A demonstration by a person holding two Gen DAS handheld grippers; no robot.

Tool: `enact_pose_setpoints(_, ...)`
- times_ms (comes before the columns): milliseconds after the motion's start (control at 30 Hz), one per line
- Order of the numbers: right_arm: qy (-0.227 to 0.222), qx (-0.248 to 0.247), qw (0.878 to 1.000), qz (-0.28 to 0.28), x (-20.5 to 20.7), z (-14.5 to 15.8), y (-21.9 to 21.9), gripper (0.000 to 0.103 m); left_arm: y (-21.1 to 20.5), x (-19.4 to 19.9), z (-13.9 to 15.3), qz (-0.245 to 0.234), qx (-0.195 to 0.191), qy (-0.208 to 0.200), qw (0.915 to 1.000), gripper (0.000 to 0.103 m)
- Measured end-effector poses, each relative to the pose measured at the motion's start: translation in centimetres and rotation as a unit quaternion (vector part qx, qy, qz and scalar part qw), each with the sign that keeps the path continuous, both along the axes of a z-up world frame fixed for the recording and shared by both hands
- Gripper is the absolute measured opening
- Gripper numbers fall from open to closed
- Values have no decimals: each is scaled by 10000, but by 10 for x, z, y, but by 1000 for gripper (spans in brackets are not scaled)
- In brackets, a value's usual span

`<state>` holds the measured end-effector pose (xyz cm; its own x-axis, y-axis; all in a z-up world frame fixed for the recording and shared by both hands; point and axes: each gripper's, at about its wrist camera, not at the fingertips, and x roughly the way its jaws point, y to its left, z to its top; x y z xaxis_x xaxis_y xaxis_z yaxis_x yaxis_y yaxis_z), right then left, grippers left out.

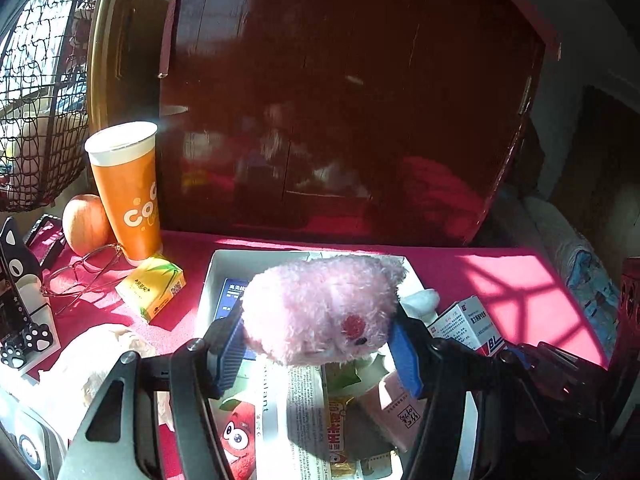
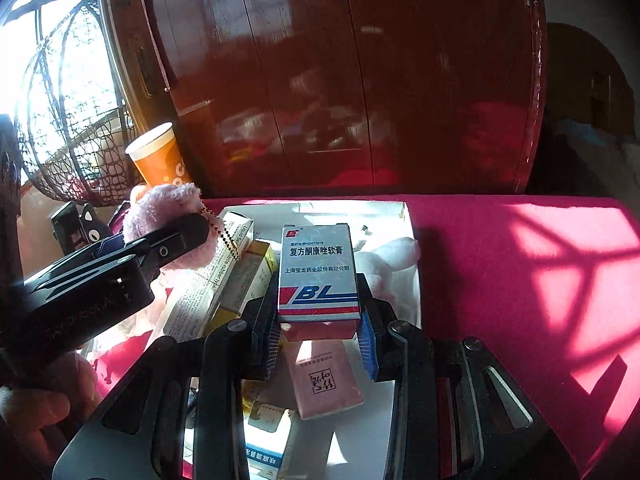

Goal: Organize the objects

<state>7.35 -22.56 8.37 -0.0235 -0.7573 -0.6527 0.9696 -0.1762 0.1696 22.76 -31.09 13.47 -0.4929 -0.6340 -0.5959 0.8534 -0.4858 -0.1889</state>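
So the pink plush toy point(image 1: 320, 308) is a fuzzy little thing with a red cheek patch and a bead chain. My left tongs point(image 1: 320, 344) are clamped on it from both sides, holding it up over the white tray point(image 1: 214, 276) on the red desk point(image 1: 480, 276). My right tongs point(image 2: 320, 336) are squeezed onto a white ointment box point(image 2: 318, 276) with blue and red stripes, also above the tray.

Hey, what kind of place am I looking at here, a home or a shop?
Probably a lived-in home, a sunlit table beside a window. A red cloth-covered table carries personal clutter: an orange paper drink cup, an apple, thin-rimmed eyeglasses, backed by a dark red wooden cabinet.
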Motion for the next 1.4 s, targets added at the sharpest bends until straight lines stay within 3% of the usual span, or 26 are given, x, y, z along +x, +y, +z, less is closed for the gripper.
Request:
enact_pose_setpoints(133,-17,84,9999,69,1,-9,-3,33,-1,-10,-2,-195,33,-120,9997,67)
enact_pose_setpoints(167,20,105,9999,101,2,-11,-3,38,1,-11,-2,-219,1,-134,9997,73)
enact_pose_setpoints(200,53,108,9999,118,2,-11,-3,46,3,-11,-2,-212,-51,-140,9997,89)
enact_pose_setpoints(233,76,80,9999,98,2,-11,-1,72,5,-10,-1,-181,-129,-138,9997,93)
enact_pose_setpoints(267,117,33,9999,49,2,-10,1,91,8,-9,1,-130,-201,-140,9996,100)
enact_pose_setpoints(367,330,-63,9994,-66,1,-6,9,103,14,-6,4,34,-363,-225,9991,103)
enact_pose_setpoints(533,540,-152,9984,-111,2,-3,27,103,26,-3,10,242,-595,-390,9972,103)
enact_pose_setpoints(900,727,-318,9966,-220,2,9,57,103,52,-2,17,332,-637,-472,9963,103)
enact_pose_setpoints(1267,749,-440,9952,-459,-7,16,91,103,115,0,31,874,-975,-990,9864,103)
enact_pose_setpoints(1400,745,-475,9946,-544,-11,18,101,103,135,13,46,1143,-1122,-751,9842,103)
